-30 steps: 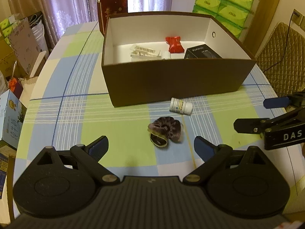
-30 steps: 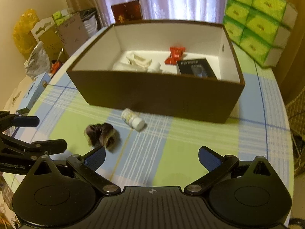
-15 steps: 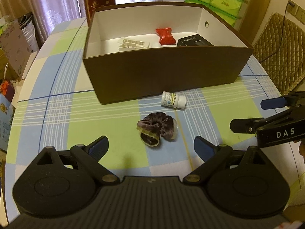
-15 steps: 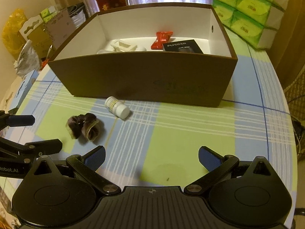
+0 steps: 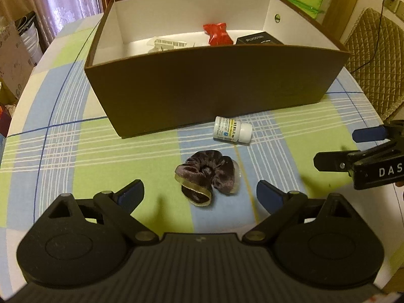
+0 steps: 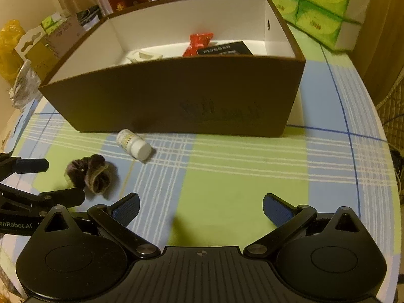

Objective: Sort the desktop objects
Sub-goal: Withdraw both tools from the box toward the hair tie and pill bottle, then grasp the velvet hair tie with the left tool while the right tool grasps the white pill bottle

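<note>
- Purple scrunchie (image 5: 207,176) lay on the checked tablecloth (image 5: 75,151), just ahead of the left gripper (image 5: 200,193), between its spread, empty fingers.
- White pill bottle (image 5: 232,132) lay on its side between scrunchie and brown box (image 5: 214,93), near the box's front wall.
- Box held a red packet (image 5: 217,33), a black carton (image 5: 257,40) and white plastic pieces (image 5: 168,44).
- Right gripper (image 6: 201,207) hung wide open over bare cloth, gripping nothing.

"DAS" in white on black right gripper (image 5: 363,149); "enRobot.AI" on black left gripper (image 6: 43,179); "FLYCOSH", blurry, on flat black box (image 6: 225,48).

Box wall (image 5: 214,88) hides contents' lower parts
</note>
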A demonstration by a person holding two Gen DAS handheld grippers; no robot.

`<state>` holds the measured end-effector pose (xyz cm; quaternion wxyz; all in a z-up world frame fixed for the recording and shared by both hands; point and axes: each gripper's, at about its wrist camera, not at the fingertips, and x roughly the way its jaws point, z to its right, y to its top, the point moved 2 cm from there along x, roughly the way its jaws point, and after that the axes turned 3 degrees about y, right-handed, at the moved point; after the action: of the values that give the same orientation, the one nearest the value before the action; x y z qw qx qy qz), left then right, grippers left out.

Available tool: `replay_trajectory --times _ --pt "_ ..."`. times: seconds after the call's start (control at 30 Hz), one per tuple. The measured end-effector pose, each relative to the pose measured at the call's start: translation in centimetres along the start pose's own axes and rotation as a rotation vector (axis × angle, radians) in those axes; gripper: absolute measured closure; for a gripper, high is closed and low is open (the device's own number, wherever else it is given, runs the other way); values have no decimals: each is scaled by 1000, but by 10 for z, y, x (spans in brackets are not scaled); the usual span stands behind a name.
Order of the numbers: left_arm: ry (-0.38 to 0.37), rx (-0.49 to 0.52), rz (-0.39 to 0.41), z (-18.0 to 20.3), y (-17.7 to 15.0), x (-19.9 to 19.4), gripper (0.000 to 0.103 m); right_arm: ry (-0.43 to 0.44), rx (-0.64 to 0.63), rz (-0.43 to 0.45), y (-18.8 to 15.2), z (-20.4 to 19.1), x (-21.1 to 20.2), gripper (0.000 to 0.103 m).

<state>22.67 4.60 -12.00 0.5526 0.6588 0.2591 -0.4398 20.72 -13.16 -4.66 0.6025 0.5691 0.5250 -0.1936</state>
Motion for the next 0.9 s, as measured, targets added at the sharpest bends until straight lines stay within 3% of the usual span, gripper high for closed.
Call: replay_trajectory --times 0.2,0.4,0.7,0.77,0.9 --pt "1 -14 -16 -1 5 16 10 2 11 -15 1 4 10 2" --pt "-7 -3 16 4 10 28 11 4 10 -20 5 2 19 2" --pt "19 22 21 -6 5 39 46 31 -26 -15 13 -9 30 2" --pt "24 5 20 -14 2 39 62 45 -43 -13 15 -15 33 2" --pt "36 -39 14 -33 0 39 68 77 -101 0 21 -30 40 2"
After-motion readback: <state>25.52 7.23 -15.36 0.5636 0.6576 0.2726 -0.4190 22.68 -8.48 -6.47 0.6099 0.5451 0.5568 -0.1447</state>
